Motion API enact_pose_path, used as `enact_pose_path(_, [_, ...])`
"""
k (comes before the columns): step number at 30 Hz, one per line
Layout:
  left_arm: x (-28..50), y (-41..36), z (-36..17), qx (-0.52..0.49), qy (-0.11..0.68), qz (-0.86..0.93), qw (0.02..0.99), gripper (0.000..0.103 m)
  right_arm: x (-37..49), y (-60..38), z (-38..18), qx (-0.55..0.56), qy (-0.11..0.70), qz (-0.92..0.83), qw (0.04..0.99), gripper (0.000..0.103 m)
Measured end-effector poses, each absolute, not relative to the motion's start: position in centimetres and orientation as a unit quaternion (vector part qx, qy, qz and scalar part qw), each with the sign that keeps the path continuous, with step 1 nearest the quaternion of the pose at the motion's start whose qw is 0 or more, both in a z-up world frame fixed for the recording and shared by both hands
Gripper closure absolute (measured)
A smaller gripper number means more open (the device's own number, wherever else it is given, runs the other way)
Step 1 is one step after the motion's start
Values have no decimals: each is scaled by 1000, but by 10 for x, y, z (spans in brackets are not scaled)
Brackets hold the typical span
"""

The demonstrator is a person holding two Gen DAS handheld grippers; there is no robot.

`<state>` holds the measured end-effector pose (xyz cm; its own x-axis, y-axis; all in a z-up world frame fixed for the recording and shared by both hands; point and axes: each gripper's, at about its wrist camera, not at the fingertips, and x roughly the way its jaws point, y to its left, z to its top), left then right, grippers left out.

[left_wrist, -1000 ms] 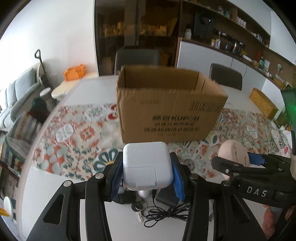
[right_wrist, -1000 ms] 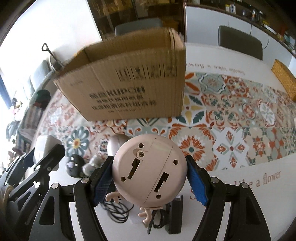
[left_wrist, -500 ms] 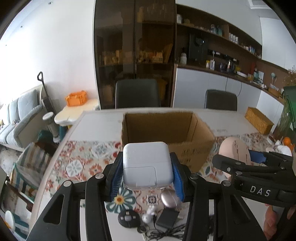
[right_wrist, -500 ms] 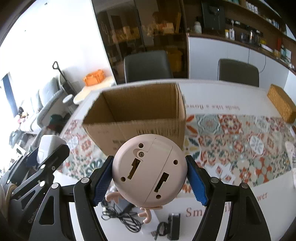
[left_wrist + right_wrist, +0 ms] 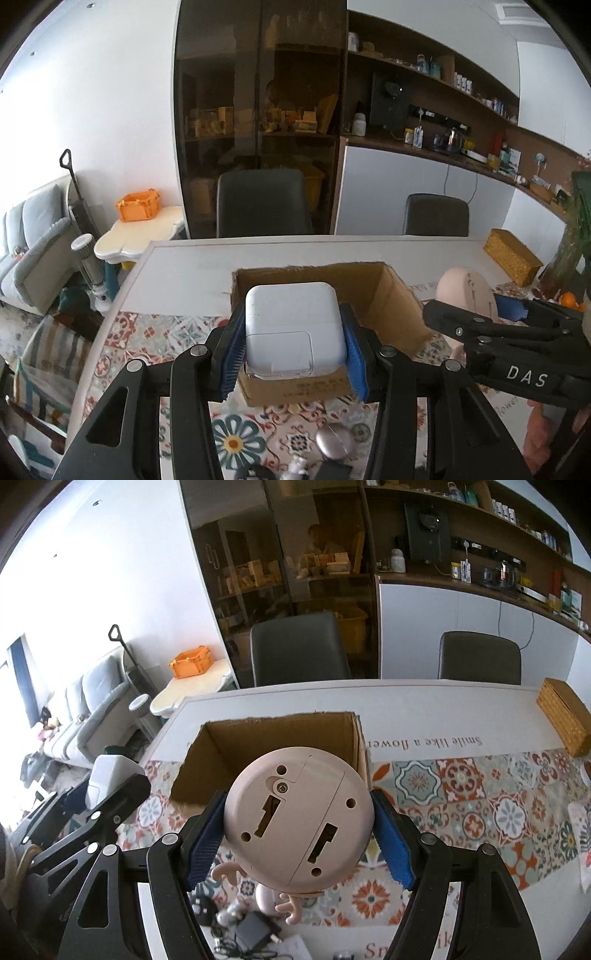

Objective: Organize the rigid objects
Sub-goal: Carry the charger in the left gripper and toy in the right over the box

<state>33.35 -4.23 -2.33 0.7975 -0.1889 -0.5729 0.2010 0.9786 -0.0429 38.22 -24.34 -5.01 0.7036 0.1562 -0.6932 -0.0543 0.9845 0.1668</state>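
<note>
Both tongs lifted since a second ago: left tongs (image 5: 293, 349) clamping white charger (image 5: 293, 332), right tongs (image 5: 299, 834) clamping pink clock (image 5: 299, 819), now above open cardboard box (image 5: 266, 738); likely ready for dropping in.

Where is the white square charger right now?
The white charger is pinched in the left gripper, held up in front of the open cardboard box. In the right wrist view it shows at far left, beside the pink round gadget.
</note>
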Motion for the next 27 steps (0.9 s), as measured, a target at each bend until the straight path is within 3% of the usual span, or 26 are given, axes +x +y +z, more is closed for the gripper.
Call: enact_pose_path(27, [441,-62,-86,53,458,-87,883,55,499,-245,-101,55,492,38,868,28])
